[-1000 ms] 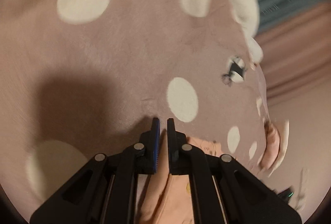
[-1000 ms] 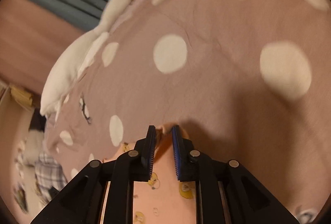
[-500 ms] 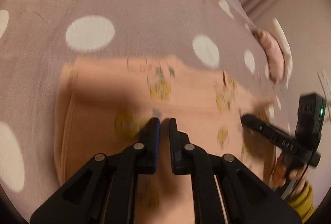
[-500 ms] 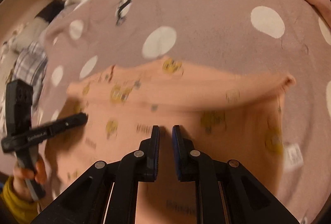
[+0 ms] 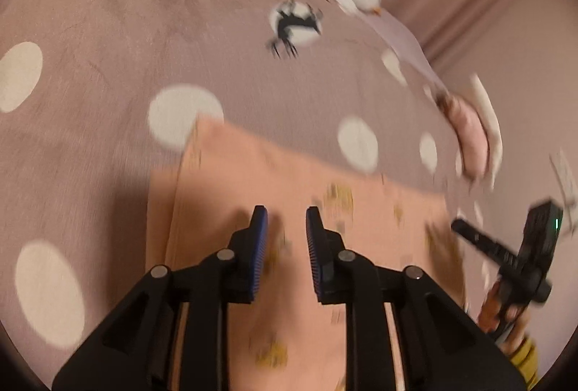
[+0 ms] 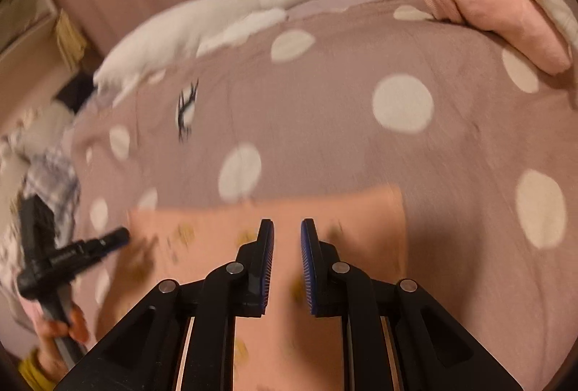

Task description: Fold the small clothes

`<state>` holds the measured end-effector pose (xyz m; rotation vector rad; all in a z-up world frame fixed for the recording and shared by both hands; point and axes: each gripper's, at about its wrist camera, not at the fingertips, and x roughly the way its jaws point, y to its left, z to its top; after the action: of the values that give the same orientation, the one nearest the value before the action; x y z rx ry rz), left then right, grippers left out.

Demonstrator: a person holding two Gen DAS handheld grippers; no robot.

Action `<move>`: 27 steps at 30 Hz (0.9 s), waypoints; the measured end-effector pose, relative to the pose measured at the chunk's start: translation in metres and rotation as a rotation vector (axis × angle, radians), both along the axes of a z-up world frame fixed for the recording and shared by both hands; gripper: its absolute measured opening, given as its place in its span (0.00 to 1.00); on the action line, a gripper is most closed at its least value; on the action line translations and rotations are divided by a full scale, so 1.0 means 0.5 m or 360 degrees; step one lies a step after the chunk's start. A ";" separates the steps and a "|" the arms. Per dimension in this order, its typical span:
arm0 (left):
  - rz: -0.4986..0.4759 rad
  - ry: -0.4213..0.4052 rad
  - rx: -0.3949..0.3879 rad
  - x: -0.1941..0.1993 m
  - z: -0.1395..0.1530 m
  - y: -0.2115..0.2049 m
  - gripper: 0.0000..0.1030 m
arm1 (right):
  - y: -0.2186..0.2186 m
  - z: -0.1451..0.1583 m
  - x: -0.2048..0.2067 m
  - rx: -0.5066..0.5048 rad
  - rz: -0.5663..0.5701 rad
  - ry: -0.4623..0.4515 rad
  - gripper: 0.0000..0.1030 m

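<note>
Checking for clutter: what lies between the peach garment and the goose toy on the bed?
In the right wrist view, only bare dotted bedspread lies between the peach garment and the goose toy; nothing else rests there.

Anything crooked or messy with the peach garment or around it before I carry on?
Nothing stands out. The peach garment lies flat on the polka-dot bedspread with straight edges. The folded pink and cream clothes sit stacked at the far corner, and the goose plush lies along the back edge.
</note>
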<state>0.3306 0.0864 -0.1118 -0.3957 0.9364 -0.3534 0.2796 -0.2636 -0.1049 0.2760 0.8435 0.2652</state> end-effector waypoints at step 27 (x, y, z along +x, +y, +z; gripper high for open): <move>0.0066 0.0056 -0.0159 -0.184 -0.070 0.136 0.64 | 0.061 -0.024 -0.183 -0.0174 0.0268 0.0044 0.45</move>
<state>0.2385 0.1545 -0.1470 -0.5133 0.9458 -0.3568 0.1882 -0.2328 -0.1169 0.1065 0.9065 0.3717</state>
